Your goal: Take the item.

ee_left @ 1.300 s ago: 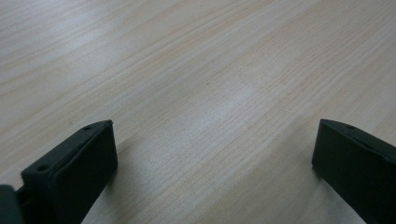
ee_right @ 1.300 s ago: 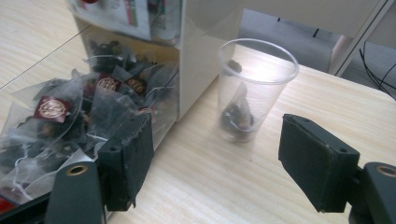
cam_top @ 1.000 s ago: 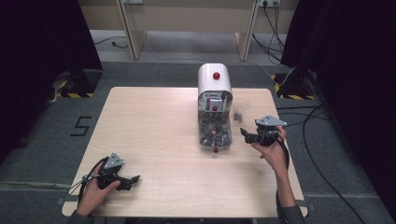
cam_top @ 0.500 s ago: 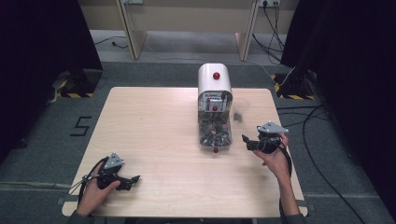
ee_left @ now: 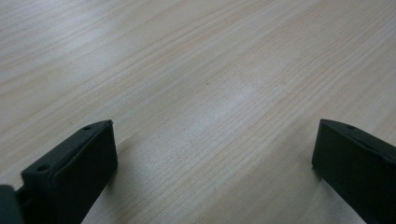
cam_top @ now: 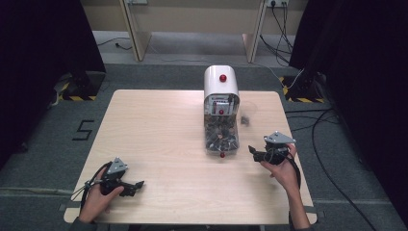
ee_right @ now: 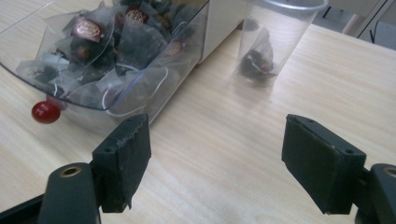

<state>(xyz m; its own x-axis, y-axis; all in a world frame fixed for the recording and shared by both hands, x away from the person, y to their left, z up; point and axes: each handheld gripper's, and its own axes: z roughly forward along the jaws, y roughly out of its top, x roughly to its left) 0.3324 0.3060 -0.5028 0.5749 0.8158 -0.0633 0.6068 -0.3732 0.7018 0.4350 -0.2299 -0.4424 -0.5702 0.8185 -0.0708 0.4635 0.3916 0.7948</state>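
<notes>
A white dispenser (cam_top: 221, 86) with a red knob stands at the back middle of the table. Its clear drawer (cam_top: 221, 134) is pulled out toward me and holds several tea bags (ee_right: 121, 42). Right of it stands a clear plastic cup (cam_top: 247, 119) with one tea bag (ee_right: 257, 56) inside. My right gripper (cam_top: 253, 151) sits low over the table to the right of the drawer, pointing left. In the right gripper view it (ee_right: 217, 154) is open with bare wood between the jaws. My left gripper (cam_top: 137, 185) rests open near the front left edge, over bare wood (ee_left: 215, 154).
The drawer has a small red knob (ee_right: 45, 112) on its front. The wooden table (cam_top: 159, 125) stands on grey carpet. Cables (cam_top: 312, 120) run across the floor past the table's right edge, and dark curtains hang on both sides.
My right hand has drifted with its gripper toward the near edge of the table and slightly lower. The left hand has stayed put.
</notes>
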